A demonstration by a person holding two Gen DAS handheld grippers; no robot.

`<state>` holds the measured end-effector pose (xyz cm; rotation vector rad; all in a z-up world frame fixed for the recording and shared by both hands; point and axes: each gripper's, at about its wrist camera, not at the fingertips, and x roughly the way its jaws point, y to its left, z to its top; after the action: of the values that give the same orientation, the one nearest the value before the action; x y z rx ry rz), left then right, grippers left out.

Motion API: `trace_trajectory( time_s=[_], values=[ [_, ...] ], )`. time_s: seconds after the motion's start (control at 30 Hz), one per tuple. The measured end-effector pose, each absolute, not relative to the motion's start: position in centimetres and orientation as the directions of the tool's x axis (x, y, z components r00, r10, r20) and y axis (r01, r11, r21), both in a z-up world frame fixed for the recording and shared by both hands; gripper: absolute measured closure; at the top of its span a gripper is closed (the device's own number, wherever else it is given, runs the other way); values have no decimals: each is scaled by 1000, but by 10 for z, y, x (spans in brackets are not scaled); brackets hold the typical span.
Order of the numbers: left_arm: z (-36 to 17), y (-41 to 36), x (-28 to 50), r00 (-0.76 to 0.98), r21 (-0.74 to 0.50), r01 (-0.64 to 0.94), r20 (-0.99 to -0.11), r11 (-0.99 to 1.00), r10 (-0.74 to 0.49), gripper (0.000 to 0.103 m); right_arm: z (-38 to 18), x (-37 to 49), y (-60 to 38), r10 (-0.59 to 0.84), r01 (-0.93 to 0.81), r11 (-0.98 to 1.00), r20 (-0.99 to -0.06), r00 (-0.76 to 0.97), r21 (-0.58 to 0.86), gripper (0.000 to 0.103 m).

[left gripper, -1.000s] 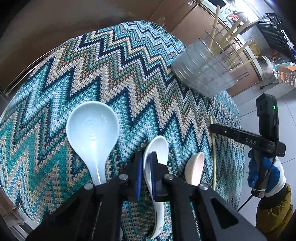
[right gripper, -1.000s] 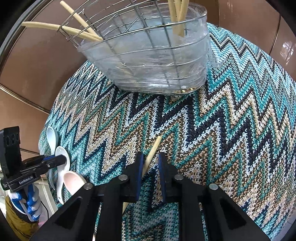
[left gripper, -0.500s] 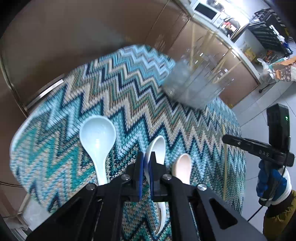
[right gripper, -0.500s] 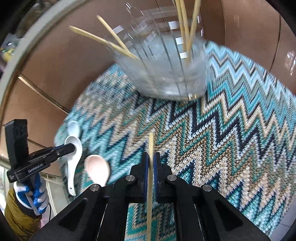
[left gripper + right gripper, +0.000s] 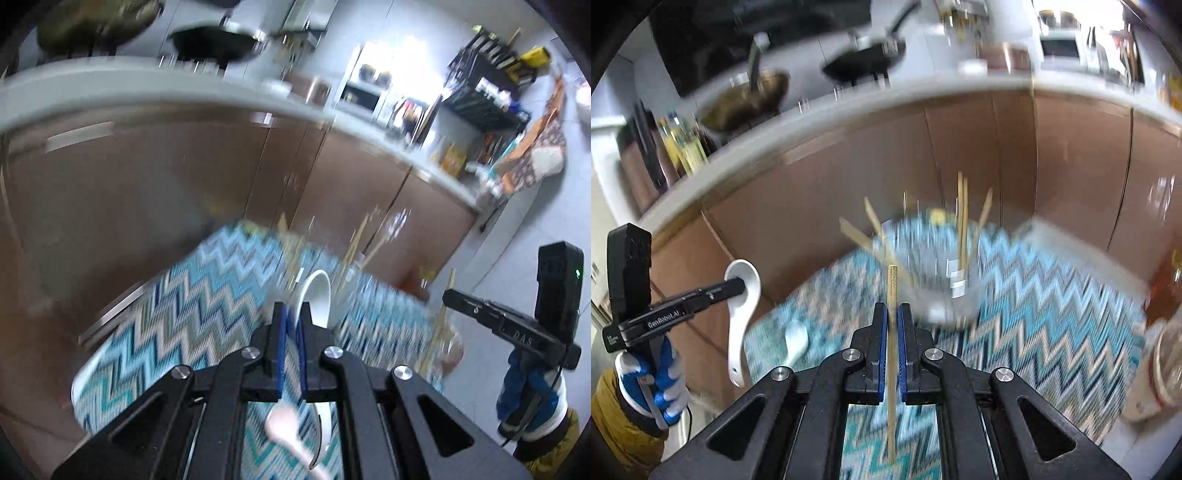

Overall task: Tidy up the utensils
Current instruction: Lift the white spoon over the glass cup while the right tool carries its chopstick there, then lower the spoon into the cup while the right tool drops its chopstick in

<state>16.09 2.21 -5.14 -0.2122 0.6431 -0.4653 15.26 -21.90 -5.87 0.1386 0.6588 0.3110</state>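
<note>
Left tool clamped on a white spoon, blue pads tight against the handle, bowl sticking up past the fingertips, lifted clear of the zigzag cloth covering the tabletop. Same spoon in the right wrist view hanging from that tool at far left, bowl on top, handle drooping down, a blue-and-white gloved hand around the grip. Right tool pinched on a single chopstick, stick running straight along the gap between the pads, tip poking out ahead and the rest trailing back under the fingers, raised off the cloth too. Ahead of it, near the far edge of the cloth, a clear holder with several chopsticks standing and leaning inside, heavily blurred. Two more spoons down on the cloth: a pale one in the right wrist view, below and right of the held spoon, and a pinkish one low in the left wrist view, seen between the tool's arms. Brown cabinet fronts behind the tabletop, a counter with pans above.
</note>
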Motion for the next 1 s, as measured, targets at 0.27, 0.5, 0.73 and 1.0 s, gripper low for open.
trace_trajectory(
  time_s=[0.27, 0.5, 0.73, 1.0],
  values=[
    [3, -27, 210, 856, -321, 314, -311, 894, -412, 98, 17, 167, -219, 284, -260, 958, -290, 914, 119, 98],
    [-24, -70, 259, 922, -280, 219, -254, 935, -292, 98, 8, 220, -224, 268, -248, 962, -205, 941, 117, 98],
    [-79, -106, 291, 949, -224, 132, -252, 966, -188, 98, -41, 250, -226, 242, -228, 970, -240, 940, 85, 98],
    [-116, -121, 293, 960, -227, 71, -249, 971, -129, 95, -91, 260, -235, 235, -218, 972, -317, 919, 88, 98]
  ],
)
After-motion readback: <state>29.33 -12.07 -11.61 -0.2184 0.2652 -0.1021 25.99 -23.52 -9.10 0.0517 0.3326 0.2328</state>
